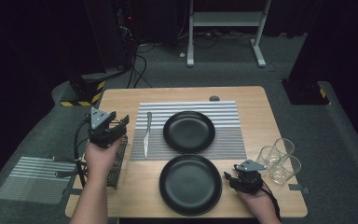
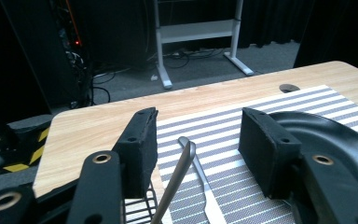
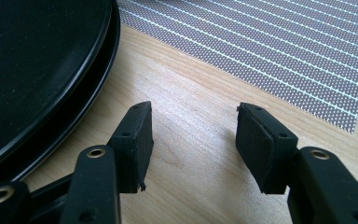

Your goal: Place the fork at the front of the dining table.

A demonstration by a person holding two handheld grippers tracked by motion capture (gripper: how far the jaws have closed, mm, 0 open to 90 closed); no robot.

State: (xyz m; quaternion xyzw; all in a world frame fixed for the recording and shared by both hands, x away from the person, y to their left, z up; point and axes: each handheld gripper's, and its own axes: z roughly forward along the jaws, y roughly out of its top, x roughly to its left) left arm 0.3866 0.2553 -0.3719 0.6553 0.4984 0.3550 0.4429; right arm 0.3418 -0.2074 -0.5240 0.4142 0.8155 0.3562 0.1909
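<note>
My left gripper (image 1: 122,122) (image 2: 198,126) hovers at the table's left edge, just left of the striped placemat (image 1: 186,108) (image 2: 223,121), jaws open. In the left gripper view a grey metal utensil handle (image 2: 179,172) rises from a wire basket (image 1: 117,163) (image 2: 142,207) into the gap between the pads, touching neither. A knife (image 1: 147,133) (image 2: 212,205) lies on the placemat's left side, beside a black plate (image 1: 189,131) (image 2: 335,135). My right gripper (image 1: 235,173) (image 3: 193,126) stands open over bare wood, just right of a second black plate (image 1: 190,184) (image 3: 32,60).
Three clear glasses (image 1: 279,158) cluster at the table's right edge, close behind my right hand. A cable hole (image 1: 214,98) (image 2: 289,87) sits at the far edge. Another striped mat (image 1: 32,179) lies on the floor at the left. A white desk frame (image 1: 226,28) stands beyond the table.
</note>
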